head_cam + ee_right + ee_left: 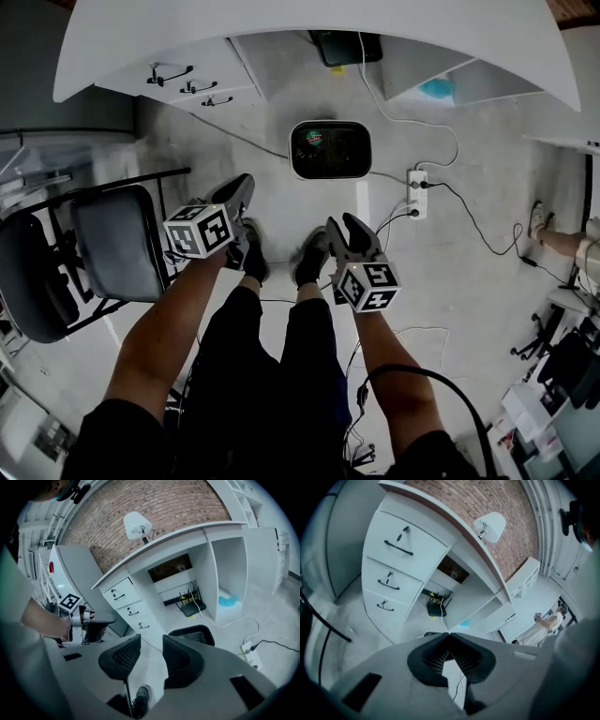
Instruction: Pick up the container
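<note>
The container (pixel 330 150) is a black bin with a white rim, standing on the grey floor below the desk. It also shows in the right gripper view as the container (pixel 193 633), just past the right jaw. My left gripper (pixel 242 185) hangs in the air to the near left of it, its jaws shut with nothing between them; the left gripper (pixel 449 638) pads meet in its own view. My right gripper (pixel 345 225) is held nearer to me, short of the bin, and the right gripper (pixel 151 656) stands open and empty.
A white desk (pixel 309 28) with a drawer unit (pixel 192 80) spans the far side. A grey chair (pixel 108 244) stands at the left. A power strip (pixel 417 192) and cables lie right of the bin. A router (pixel 345 47) sits under the desk. The person's shoes (pixel 255 253) are just below the grippers.
</note>
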Demonstrator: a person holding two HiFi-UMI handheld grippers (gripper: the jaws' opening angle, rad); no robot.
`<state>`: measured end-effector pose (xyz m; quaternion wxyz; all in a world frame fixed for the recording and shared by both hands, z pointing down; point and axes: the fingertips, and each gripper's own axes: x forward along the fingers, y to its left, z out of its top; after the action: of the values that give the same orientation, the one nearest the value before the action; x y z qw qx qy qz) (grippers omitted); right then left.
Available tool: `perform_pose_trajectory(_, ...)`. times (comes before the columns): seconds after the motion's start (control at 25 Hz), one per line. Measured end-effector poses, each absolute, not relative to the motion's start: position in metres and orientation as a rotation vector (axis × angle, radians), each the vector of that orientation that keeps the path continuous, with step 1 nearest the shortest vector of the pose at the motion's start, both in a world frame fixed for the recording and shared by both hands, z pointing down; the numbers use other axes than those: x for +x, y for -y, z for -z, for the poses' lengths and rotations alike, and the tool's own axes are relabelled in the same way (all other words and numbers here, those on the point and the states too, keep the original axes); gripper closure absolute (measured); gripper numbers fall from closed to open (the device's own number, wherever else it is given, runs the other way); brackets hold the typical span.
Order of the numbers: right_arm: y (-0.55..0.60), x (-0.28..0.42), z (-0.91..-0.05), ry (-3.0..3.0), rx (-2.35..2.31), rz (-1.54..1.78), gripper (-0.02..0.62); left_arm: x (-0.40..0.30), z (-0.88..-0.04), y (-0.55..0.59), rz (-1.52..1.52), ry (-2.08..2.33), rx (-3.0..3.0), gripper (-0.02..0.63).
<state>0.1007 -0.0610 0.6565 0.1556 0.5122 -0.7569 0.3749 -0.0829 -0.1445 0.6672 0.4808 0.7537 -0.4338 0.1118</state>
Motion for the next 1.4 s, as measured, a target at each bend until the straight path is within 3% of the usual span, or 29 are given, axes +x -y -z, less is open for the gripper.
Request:
perform_pose_trajectory(0.6,0.057,0.079,-0.808,2.176,1.336,-1.118,0.466,-0.060,-0.842,0.126,-0.422,0.979,1.794,0.589)
perform_pose_trajectory(0.92,0.054,0.074,-0.873,2.172,1.289,-1.118,0.460,-0.053,-0.917,0.137,-0.404,0.956,1.708,0.483)
perform_pose_trajectory(1.4,0.062,0.076,-0.949,2.170,1.309,-1.175,0.453,-0.042,-1.031,0.165,-0.303,0.899,1.590,0.449)
